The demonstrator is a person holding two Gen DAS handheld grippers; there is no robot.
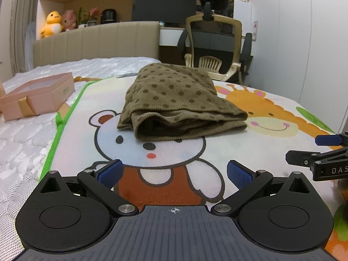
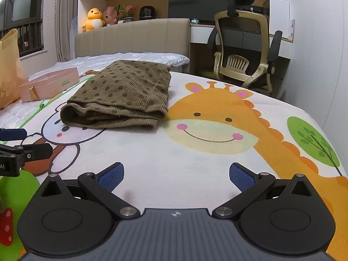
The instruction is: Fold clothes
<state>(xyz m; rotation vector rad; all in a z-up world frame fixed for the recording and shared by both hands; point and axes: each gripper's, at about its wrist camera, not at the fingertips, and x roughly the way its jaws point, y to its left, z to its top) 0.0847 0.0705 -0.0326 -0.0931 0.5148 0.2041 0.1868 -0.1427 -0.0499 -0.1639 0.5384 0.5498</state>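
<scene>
A brown corduroy garment with dark polka dots point(image 1: 174, 100) lies folded in a thick bundle on a cartoon-printed mat point(image 1: 174, 174), partly over the bear's head. The right wrist view has the same garment point(image 2: 121, 95) at the left of the giraffe print. My left gripper point(image 1: 174, 174) hovers open a short way in front of the bundle, blue pads wide apart, nothing between them. My right gripper point(image 2: 176, 174) is open too, low over the mat point(image 2: 195, 163), to the right of the garment and apart from it. Each gripper's fingers show at the edge of the other's view.
A pink open gift box point(image 1: 39, 95) sits on the white bedspread at the left, with a tan paper bag point(image 2: 8, 69) beside it. Behind the bed are a beige headboard point(image 1: 97, 41), an office chair point(image 2: 245, 50) and a desk at the right.
</scene>
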